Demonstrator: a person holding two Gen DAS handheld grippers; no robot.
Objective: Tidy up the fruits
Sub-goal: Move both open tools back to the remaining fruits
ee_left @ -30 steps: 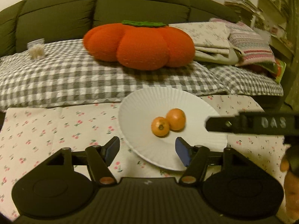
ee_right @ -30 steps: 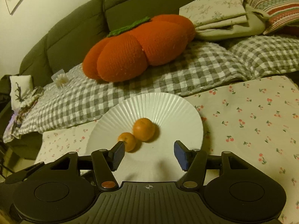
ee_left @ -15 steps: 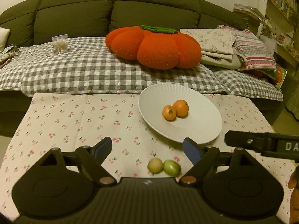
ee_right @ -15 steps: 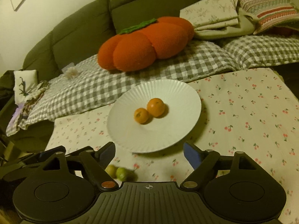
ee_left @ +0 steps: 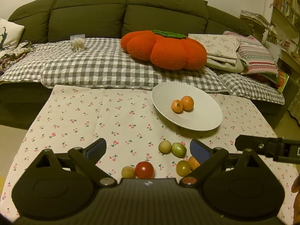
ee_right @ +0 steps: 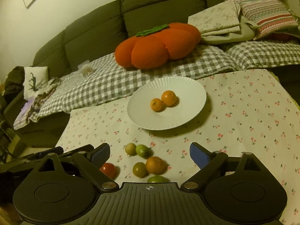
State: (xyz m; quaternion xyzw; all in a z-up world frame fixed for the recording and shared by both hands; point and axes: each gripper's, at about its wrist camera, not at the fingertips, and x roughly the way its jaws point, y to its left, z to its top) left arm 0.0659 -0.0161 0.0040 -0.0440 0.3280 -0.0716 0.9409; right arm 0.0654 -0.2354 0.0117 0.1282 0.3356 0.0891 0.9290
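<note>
A white ribbed plate (ee_left: 202, 120) (ee_right: 187, 88) on the cherry-print tablecloth holds two orange fruits (ee_left: 182, 103) (ee_right: 163, 101). Several loose fruits lie on the cloth nearer to me: a tan one (ee_left: 164, 146), a green one (ee_left: 179, 149) (ee_right: 142, 150), a red one (ee_left: 144, 169) (ee_right: 108, 169), an olive one (ee_left: 183, 167) (ee_right: 139, 169) and an orange one (ee_right: 155, 165). My left gripper (ee_left: 148, 149) is open and empty above these fruits. My right gripper (ee_right: 150, 152) is open and empty, also over them; its arm (ee_left: 266, 148) shows at the right of the left wrist view.
A dark green sofa (ee_left: 112, 15) stands behind the table with a checked blanket (ee_left: 93, 67), a big orange pumpkin cushion (ee_left: 165, 48) (ee_right: 157, 45) and folded linens (ee_left: 221, 48). Bookshelves (ee_left: 285, 9) are at the far right. The table's far edge meets the sofa.
Both grippers have pulled back and up from the plate. The plate now looks smaller and farther, and the loose fruits on the cloth have come into view. Both stay open.
</note>
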